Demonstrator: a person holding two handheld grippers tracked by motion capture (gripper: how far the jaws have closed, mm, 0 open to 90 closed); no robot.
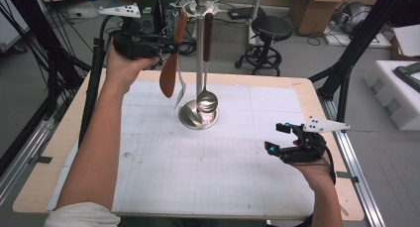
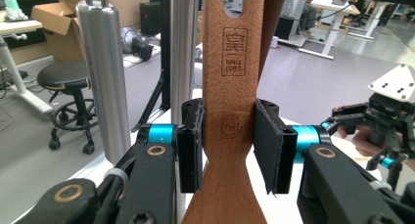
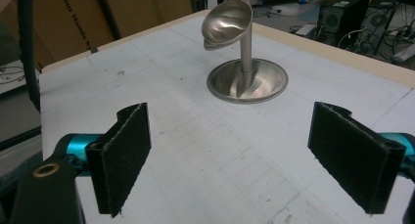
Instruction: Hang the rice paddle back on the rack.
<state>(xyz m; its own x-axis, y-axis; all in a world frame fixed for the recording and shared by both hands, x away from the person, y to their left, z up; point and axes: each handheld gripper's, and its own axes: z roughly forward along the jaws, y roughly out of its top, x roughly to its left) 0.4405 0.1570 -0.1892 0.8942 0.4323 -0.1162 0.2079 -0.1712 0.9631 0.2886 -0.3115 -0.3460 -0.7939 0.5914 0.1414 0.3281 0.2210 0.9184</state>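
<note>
Two grippers: I have one in each hand over the white gridded mat (image 1: 198,177) on the table (image 1: 64,138).
Left gripper (image 1: 171,48): I hold it raised at the far left of the table, level with the upper part of the utensil stand (image 1: 199,63).
Left jaws: in the left gripper view (image 2: 227,150) they stand narrow on either side of the wooden spatula (image 2: 232,87); the left pad (image 2: 192,145) lies against the handle's edge, and the right pad (image 2: 266,150) sits right at the other edge, so I read it as a grip on the handle's waist.
Wooden spatula: in the high view (image 1: 171,71) it hangs upright just left of the stand's pole, blade down, clear of the mat; the handle carries a stamped mark and a slot near its top end.
Stand: a steel pole on a round base (image 3: 247,82) near the far middle of the mat.
Other utensils: a ladle (image 1: 206,100) with a dark wooden handle hangs beside the pole, its bowl just above the base; a metal fork (image 1: 180,95) hangs just beside the spatula.
Right gripper (image 1: 280,138): I hold it low over the mat's right edge, well apart from the stand.
Right jaws: wide apart in the right gripper view (image 3: 235,155), with nothing between the pads but bare mat.
</note>
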